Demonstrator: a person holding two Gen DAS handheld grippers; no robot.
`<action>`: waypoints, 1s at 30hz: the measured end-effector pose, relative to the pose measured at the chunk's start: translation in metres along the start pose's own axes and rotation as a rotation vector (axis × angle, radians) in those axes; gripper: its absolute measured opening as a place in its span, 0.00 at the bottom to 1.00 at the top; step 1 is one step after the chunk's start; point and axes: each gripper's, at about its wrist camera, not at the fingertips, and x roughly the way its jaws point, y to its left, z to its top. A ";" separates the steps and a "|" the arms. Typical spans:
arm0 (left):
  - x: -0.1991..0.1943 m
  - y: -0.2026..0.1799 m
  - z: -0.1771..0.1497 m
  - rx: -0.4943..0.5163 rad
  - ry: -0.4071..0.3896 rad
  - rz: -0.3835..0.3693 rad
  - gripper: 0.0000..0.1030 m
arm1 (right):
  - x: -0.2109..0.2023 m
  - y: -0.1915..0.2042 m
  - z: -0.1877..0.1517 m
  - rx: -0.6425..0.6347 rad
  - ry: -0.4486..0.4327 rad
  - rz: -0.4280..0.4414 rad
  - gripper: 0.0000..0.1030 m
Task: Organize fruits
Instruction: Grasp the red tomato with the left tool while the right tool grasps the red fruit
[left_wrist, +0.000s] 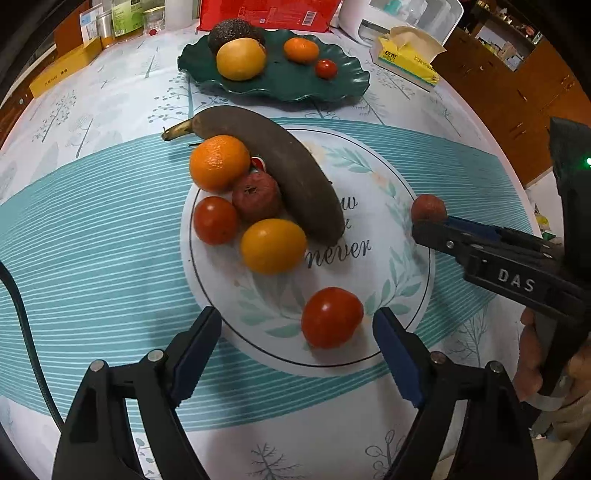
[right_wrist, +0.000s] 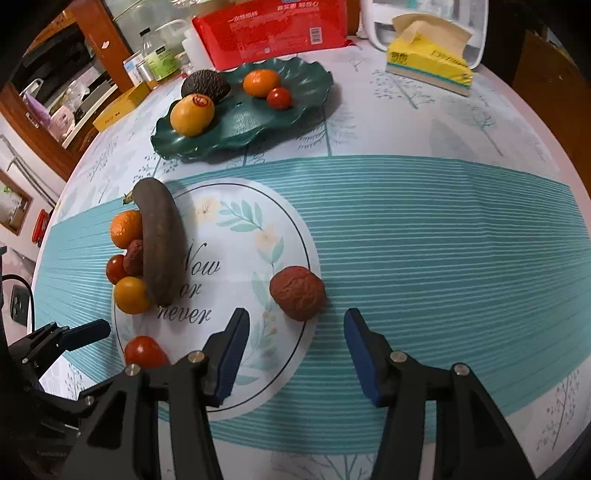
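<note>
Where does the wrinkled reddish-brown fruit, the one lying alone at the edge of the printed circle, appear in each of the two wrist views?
Left wrist view: the wrinkled reddish-brown fruit sits at the right, partly hidden behind the right gripper.
Right wrist view: it lies near the centre, just ahead of the open right gripper.
Shared landmark: the brown banana, left of the fruit in both.

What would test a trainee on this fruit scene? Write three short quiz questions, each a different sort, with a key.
1. True or false: the banana lies on the green plate.
2. How many fruits are on the green plate? A two, B four, C six.
3. Fill in: the left gripper, open, faces a lone red ____.
Key: 1 false; 2 B; 3 tomato.
</note>
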 end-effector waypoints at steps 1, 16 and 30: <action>0.001 -0.003 0.000 0.004 0.000 0.004 0.80 | 0.002 -0.001 0.001 -0.005 0.001 0.005 0.49; 0.007 -0.025 0.001 0.044 -0.006 0.011 0.51 | 0.007 0.004 0.008 -0.115 -0.038 -0.004 0.31; 0.005 -0.025 -0.004 0.024 -0.008 -0.004 0.33 | -0.001 0.007 0.002 -0.129 -0.057 0.000 0.30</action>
